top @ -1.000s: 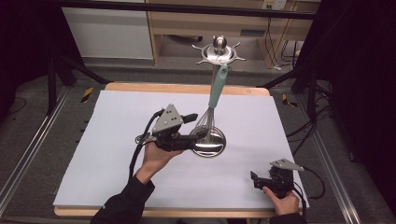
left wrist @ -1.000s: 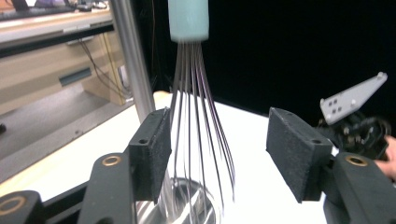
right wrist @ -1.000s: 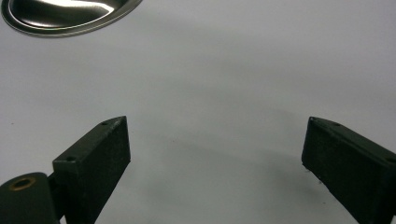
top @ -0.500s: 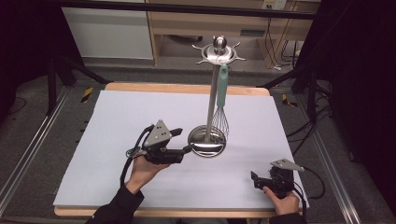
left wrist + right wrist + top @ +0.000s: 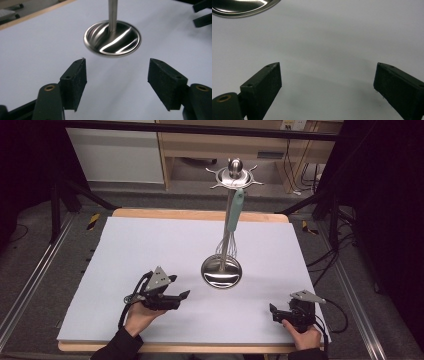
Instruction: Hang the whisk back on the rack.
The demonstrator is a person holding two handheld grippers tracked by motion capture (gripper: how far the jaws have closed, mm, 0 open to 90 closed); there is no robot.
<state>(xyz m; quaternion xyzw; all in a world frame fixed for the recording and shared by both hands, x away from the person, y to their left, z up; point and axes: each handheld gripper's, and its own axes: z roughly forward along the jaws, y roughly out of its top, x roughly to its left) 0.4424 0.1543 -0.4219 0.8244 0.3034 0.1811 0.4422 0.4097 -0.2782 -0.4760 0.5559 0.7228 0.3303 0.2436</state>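
A steel utensil stand (image 5: 221, 272) rises from a round base at mid-table to a hooked crown (image 5: 235, 174). From the crown a whisk with a teal handle (image 5: 234, 212) hangs straight down beside the pole, its wires (image 5: 226, 248) just above the base. My left gripper (image 5: 179, 287) sits open and empty on the white mat, near-left of the base. In the left gripper view the jaws (image 5: 116, 72) stand wide apart, facing the base (image 5: 112, 38) and pole (image 5: 112, 13). Near the table's front right, my right gripper (image 5: 274, 312) is open and empty, as the right gripper view (image 5: 327, 75) confirms.
A white mat (image 5: 150, 245) covers the wooden table (image 5: 200, 214). Cables and dark frame legs stand off the right side (image 5: 330, 220). In the right gripper view the base rim (image 5: 242, 8) shows at top left. The right gripper's jaws (image 5: 202, 15) appear at the left gripper view's top right.
My left gripper has left the whisk's wires and pulled back toward the near left. The whisk, tilted a second ago, now hangs straight. The right gripper has stayed put.
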